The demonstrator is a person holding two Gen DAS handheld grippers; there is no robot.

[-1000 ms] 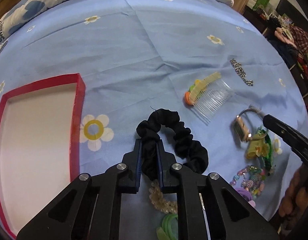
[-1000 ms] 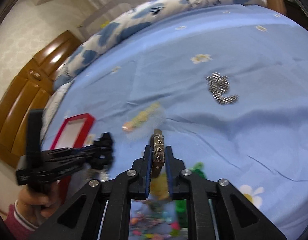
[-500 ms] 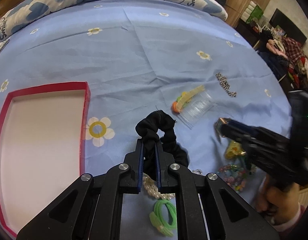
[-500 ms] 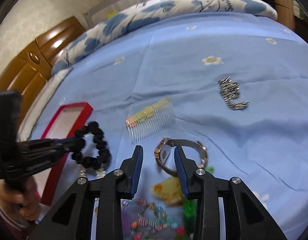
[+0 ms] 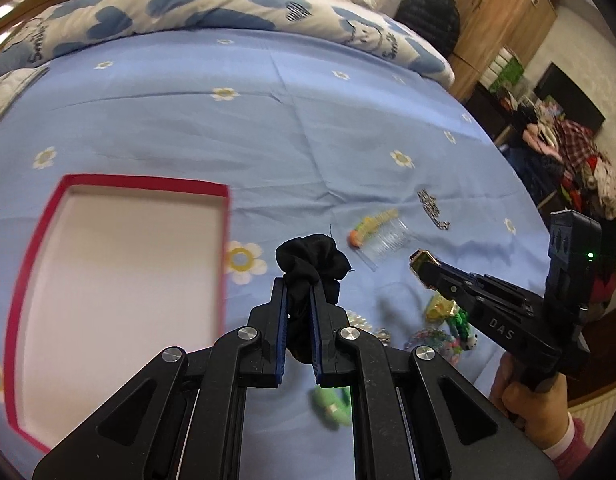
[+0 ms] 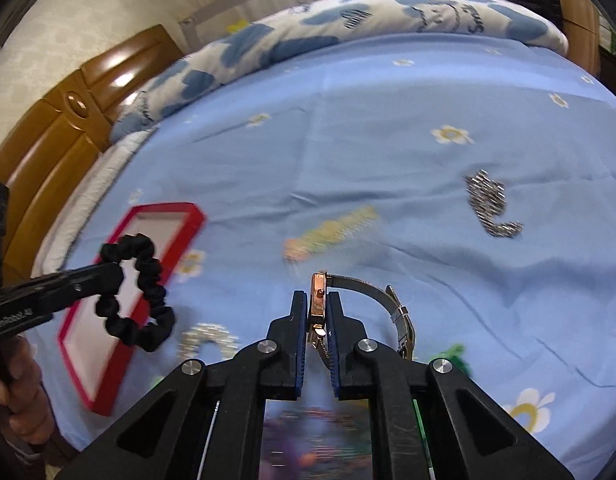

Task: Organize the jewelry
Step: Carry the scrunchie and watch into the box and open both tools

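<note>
The left claw [image 5: 298,296] is clenched on a black fabric scrunchie [image 5: 310,260], a gathered, ruffled loop that hangs clear of the bed [image 5: 268,120]; in the right wrist view the loop dangles in front of the near corner of the red box [image 6: 170,242]. The box, a shallow red-rimmed tray with a pale, bare floor, lies at 9 o'clock of the left claw in the left wrist view, its right rim [image 5: 224,248] just beside a printed daisy. The right claw [image 6: 318,312] grips a rose-gold watch [image 6: 319,300] by its case, the grey mesh strap [image 6: 396,312] arching out to 3 o'clock, lifted off the sheet. Beyond both claws the blue sheet runs smooth and open up to the quilt [image 6: 348,28] at 12 o'clock. On it lie a clear plastic hair comb [image 5: 382,230] with a yellow and orange top — blurred in the right view — and a silvery chain [image 6: 490,204] in a loose curl at 2 o'clock.
</note>
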